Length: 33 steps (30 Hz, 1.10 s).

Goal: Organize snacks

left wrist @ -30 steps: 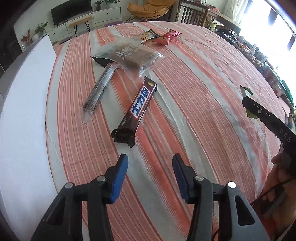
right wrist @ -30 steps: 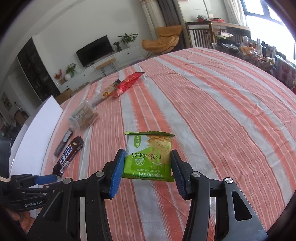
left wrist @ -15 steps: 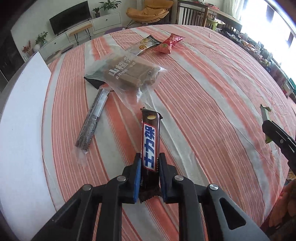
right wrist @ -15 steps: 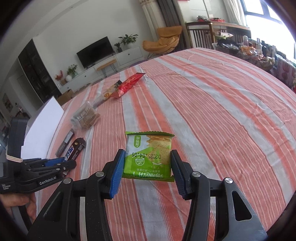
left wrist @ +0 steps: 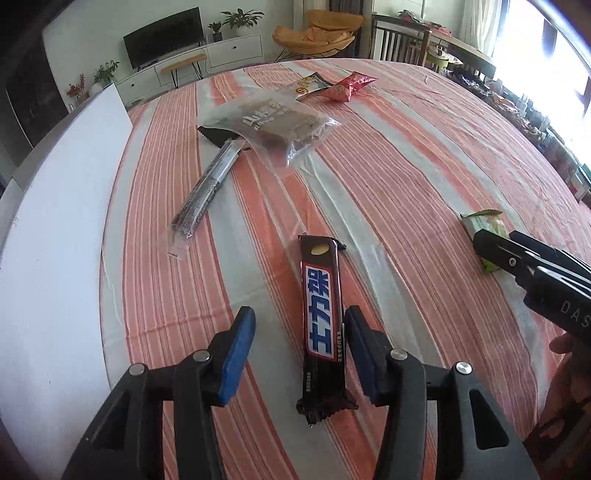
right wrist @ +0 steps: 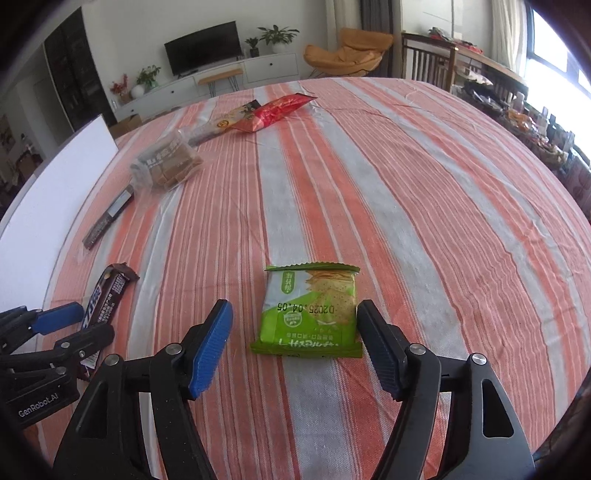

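A bench (right wrist: pixel 424 192) covered in an orange-and-white striped cloth fills both views, with a white board (left wrist: pixel 55 229) along its left edge. Beyond it, a black television (right wrist: pixel 202 58) stands on a long white cabinet (right wrist: pixel 236 75) among potted plants (right wrist: pixel 279 36). An orange lounge chair (right wrist: pixel 351 53) sits near dark wooden chairs (right wrist: pixel 428 61).

- Bench (right wrist: pixel 424 192) under an orange-and-grey striped cloth.
- On it: chocolate bar (left wrist: pixel 322 317), green cracker pack (right wrist: pixel 312 314), clear biscuit bag (left wrist: pixel 275 127), thin dark stick pack (left wrist: pixel 207 188), red pouch (right wrist: pixel 275 112), white board (left wrist: pixel 55 236).
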### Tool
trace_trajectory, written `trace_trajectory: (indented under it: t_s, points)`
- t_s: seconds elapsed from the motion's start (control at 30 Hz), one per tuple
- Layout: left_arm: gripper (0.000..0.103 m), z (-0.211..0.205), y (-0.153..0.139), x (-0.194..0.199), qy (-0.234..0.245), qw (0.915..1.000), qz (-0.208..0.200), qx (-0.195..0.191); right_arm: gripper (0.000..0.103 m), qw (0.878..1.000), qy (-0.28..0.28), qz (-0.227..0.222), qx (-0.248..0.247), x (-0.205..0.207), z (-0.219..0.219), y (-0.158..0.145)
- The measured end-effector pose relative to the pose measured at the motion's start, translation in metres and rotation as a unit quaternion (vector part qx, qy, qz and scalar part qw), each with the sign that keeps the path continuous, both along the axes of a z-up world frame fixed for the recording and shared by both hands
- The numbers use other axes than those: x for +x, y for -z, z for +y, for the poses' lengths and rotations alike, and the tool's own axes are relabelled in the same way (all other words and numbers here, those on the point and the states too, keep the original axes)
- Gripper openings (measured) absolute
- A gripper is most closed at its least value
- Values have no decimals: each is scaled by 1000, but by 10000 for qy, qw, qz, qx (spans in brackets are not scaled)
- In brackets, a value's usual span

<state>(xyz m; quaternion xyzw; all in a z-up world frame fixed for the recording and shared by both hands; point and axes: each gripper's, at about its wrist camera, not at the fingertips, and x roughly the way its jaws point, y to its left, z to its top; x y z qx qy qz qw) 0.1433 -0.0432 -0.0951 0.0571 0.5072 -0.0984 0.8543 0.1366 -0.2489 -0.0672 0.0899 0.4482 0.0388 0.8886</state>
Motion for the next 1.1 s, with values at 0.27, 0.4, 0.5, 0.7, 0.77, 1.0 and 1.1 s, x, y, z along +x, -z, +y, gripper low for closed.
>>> trace_trajectory:
  t_s: [0.27,0.4,0.5,0.7,0.77,1.0,1.1]
  points:
    - [16,19,-3,-1,-201,9985,-43,-508,75,9895,874,280,1116,-5,-50,-3]
    - [16,23,-9,-7,-270,9965,-102,-791,74,9968,202,681,361,11,-25,-11]
    - [16,24,-19,-14,-289,9942,-205,-1011,74,9939,-108,1041,-349,25,-5,-5]
    - [16,33,-33,-29,-274,9915,-304,-1237,51,9863,-676,965,-1151,22,24,-6]
    - [16,39,-41,-36,-270,9884,-316,-1459,51,9888,-521,996,-977,19,16,-8]
    - [16,64,-100,-58,-218,9685,-619,-2403,51,9974,-485,479,249,4,19,-57]
    - [16,95,-134,-68,-354,9568,-852,-2758,52,9940,-894,128,622,-2,48,-101]
